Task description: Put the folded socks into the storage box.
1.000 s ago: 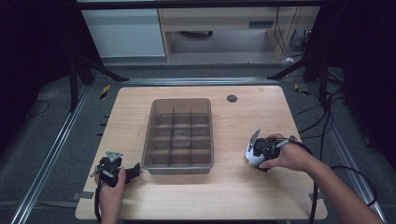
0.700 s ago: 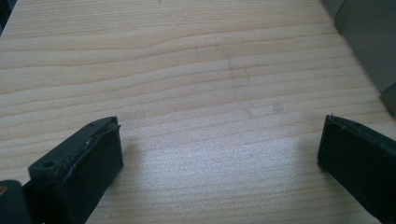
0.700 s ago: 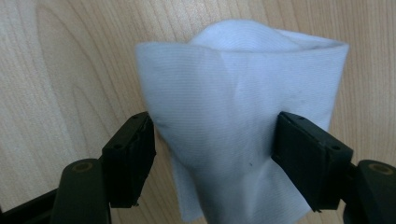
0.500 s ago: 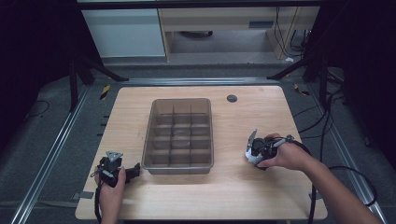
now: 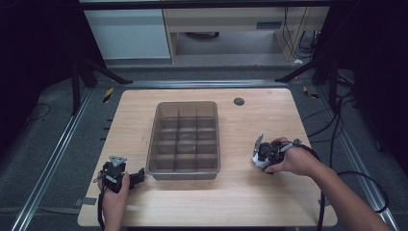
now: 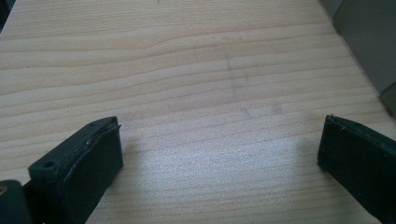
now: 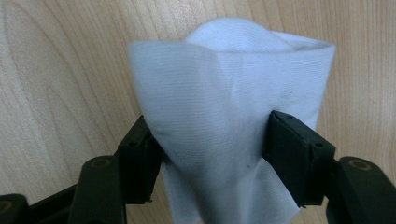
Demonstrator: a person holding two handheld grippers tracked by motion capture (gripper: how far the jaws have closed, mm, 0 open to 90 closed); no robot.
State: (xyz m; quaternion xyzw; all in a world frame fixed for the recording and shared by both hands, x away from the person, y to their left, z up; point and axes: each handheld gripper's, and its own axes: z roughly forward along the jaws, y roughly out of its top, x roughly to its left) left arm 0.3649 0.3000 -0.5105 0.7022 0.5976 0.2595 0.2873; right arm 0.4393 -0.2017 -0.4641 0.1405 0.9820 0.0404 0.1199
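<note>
My right gripper point(image 5: 260, 155) rests on the table to the right of the bin, held by a hand. Its jaws have just been closing on a bunched white cloth point(image 7: 224, 102), and both pads point(image 7: 292, 154) press into the fabric. From above, the white cloth point(image 5: 256, 160) shows at the gripper's tip. My left gripper point(image 5: 138, 175) sits low at the front left, just off the bin's near left corner. Seen along its own jaws, the left gripper point(image 6: 219, 158) is open over bare wood with nothing between them.
A clear grey plastic bin point(image 5: 184, 172) with several divided compartments stands in the middle of the wooden table point(image 5: 250, 202). Its corner point(image 6: 369, 42) shows at the upper right of the left gripper view. A dark round disc point(image 5: 239, 101) lies at the back right.
The right gripper's jaws have drawn in slightly around the white cloth. Both hands stay where they were.
</note>
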